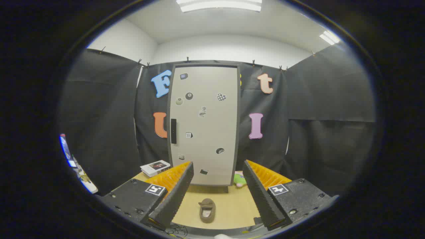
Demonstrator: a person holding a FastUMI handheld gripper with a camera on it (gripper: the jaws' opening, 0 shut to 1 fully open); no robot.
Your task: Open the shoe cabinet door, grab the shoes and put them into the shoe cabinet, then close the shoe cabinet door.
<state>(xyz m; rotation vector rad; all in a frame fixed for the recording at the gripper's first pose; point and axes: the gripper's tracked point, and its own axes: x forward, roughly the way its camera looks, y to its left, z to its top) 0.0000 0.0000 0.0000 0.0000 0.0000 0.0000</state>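
Observation:
A tall grey shoe cabinet [204,122] stands upright at the back of the wooden table [232,205], its door shut and dotted with small stickers. A black handle [173,131] runs down the door's left edge. A small brown shoe [207,209] lies on the table between my two fingers, short of the cabinet, toe toward me. My gripper [219,189] is open, with nothing between its black and orange fingers [176,192]. It hangs above the table's near side, well back from the cabinet.
A white box or booklet [155,167] lies on the table left of the cabinet's foot. A green soft item [239,180] peeks out at the cabinet's right foot. Black cloth walls close the booth on three sides.

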